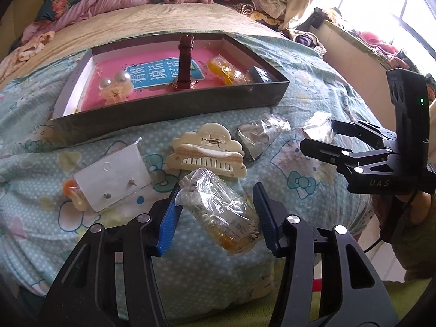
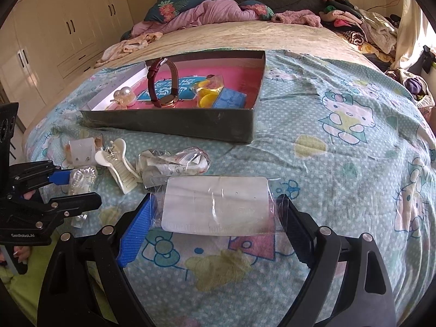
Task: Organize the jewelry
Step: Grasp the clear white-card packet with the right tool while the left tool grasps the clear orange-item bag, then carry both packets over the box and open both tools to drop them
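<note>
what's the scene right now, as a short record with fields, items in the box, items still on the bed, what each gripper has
surface: bed sheet with cartoon print
box: wristwatch, pearl clip, yellow packets, blue item
still on bed: cream claw clip, earring card, clear crumpled bags
left gripper: around a small clear bag, grip unclear
right gripper: shut on flat clear bag with white card, held by its ends

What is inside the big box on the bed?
Inside the box: a dark red watch standing up, a pearl hair clip, a yellow packet and a blue thing. The near wall hides some floor.
</note>
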Motion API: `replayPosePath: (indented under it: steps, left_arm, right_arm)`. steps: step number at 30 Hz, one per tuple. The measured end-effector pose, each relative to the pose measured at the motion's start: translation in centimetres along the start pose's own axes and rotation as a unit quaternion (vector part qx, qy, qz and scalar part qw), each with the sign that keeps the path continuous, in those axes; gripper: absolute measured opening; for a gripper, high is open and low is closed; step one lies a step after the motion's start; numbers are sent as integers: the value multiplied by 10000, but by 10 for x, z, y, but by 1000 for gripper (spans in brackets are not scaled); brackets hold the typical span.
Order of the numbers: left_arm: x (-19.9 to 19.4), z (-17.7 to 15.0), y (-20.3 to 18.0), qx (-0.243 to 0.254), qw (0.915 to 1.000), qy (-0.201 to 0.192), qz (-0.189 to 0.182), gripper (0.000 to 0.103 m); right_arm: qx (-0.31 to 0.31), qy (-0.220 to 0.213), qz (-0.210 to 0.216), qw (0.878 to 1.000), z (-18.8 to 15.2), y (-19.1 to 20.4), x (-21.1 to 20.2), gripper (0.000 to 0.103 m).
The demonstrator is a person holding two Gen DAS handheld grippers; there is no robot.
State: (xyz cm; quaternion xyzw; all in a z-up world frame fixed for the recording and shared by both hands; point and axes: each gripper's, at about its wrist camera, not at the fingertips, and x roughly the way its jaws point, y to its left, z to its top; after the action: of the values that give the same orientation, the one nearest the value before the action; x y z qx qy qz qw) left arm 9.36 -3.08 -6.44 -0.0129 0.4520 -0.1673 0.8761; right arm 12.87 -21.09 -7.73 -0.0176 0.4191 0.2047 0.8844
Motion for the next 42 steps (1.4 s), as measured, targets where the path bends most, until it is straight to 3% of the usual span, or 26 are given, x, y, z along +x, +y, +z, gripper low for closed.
replayPosePath:
  steps: [9, 18, 30, 42]
  left_arm:
    - [-46, 12, 50, -689, 9956, -598, 208, 44]
    - [-73, 23, 100, -1175, 9851, -1027, 726, 44]
    - [-68, 37, 136, -1427, 9812, -1009, 814, 44]
    - [-46, 66, 138, -1285, 9837, -1016, 737, 44]
  right_arm:
    - [-52, -319, 71, 9995, 17, 3, -20, 88]
    - [-170, -483, 134, 9986, 33, 12, -23, 88]
    - [-423, -606, 186, 9971, 63, 32, -10, 88]
    - [-576, -625, 134, 9963, 92, 44, 16, 88]
